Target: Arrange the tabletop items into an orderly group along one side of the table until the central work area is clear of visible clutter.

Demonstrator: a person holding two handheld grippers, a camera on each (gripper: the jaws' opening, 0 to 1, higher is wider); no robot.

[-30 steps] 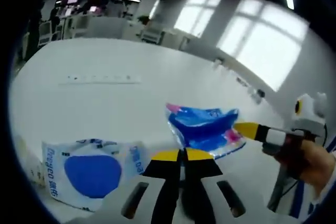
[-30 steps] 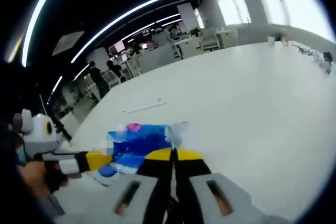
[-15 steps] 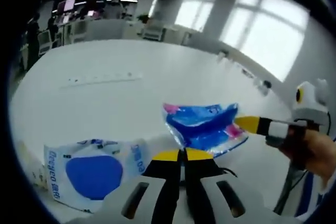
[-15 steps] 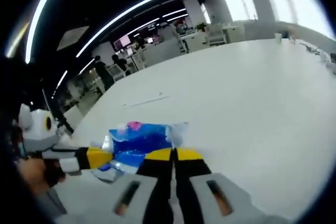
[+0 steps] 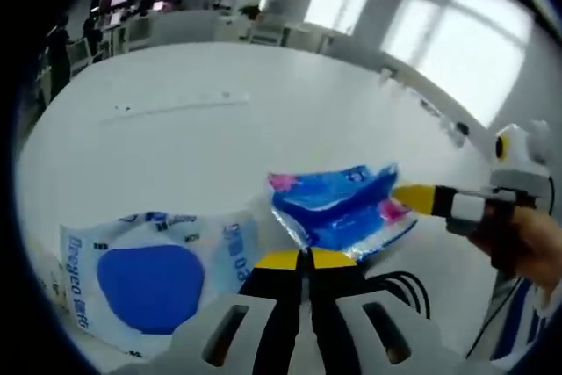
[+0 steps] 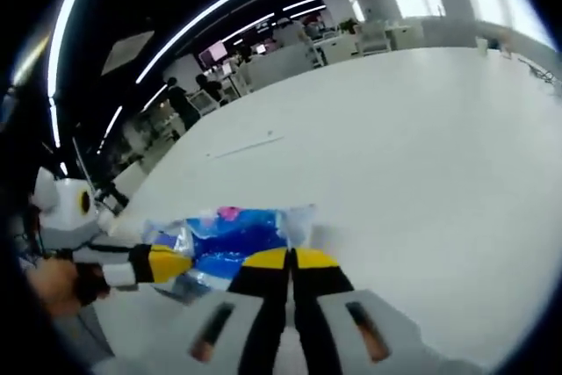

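So in the left gripper view the left gripper (image 5: 304, 258) has its yellow-tipped black jaws pressed together at the bottom of the frame, right at the near edge of a crinkly blue and pink plastic pouch (image 5: 338, 208), though I can't tell if it's actually pinching the foil or just closed next to it. The right gripper (image 5: 413, 198) comes in from the right side with a hand (image 5: 525, 248) behind it, and its yellow tip is touching the far side of that same pouch; how far apart its jaws are, I can't make out from here. Just to the left of the pouch sits a white soft plastic pack with a big blue blob printed on it (image 5: 149, 274), lying flat on the white bench (image 5: 176, 142). There's a bundle of black cable (image 5: 399, 285) just right of the left gripper's jaws. Over in the right gripper view, the right gripper (image 6: 289, 259) shows its jaws together against the pouch (image 6: 233, 233), and the left gripper (image 6: 167, 263) pokes in from the left touching the pouch's other end. The bench (image 6: 421, 129) stretches away behind it.
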